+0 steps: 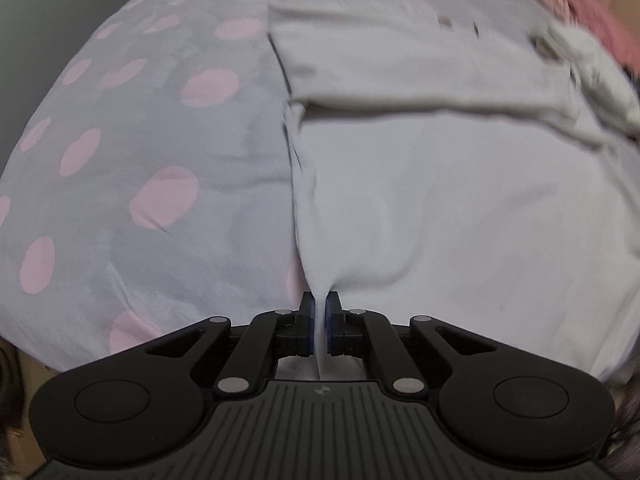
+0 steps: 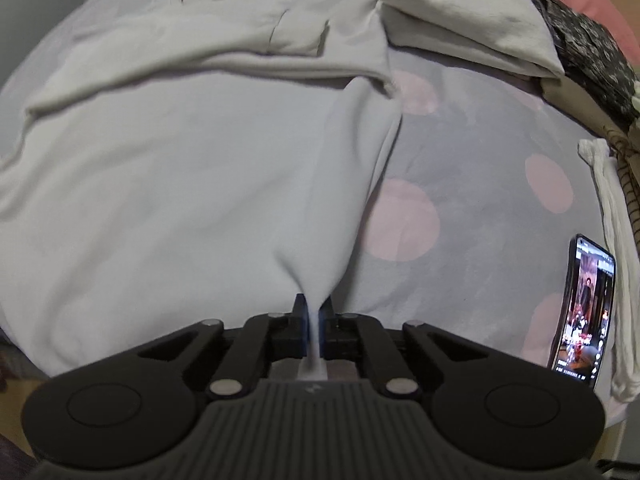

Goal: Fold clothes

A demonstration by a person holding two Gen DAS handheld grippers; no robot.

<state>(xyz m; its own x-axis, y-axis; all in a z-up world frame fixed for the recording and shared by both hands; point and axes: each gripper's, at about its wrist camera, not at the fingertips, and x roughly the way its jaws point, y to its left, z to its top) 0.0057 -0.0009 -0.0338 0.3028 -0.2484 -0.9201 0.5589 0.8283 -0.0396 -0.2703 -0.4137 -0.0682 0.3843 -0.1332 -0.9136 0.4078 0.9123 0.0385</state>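
A pale grey-white garment [image 1: 460, 208] lies spread on a grey bedspread with pink dots [image 1: 140, 152], a sleeve folded across its upper part. My left gripper [image 1: 319, 300] is shut on the garment's near left corner, and the cloth rises in a pinched ridge into the pads. In the right wrist view the same garment [image 2: 160, 184] fills the left side. My right gripper [image 2: 314, 306] is shut on its near right corner, with a cone of lifted cloth running up from the jaws. Both corners are raised off the bedspread [image 2: 480, 200].
A phone [image 2: 582, 312] with a lit screen lies at the right edge of the bed beside a white bundled cloth [image 2: 612, 240]. A folded pale garment [image 2: 468, 16], dark patterned fabric [image 2: 592, 44] and pink cloth [image 1: 592, 12] sit at the far right.
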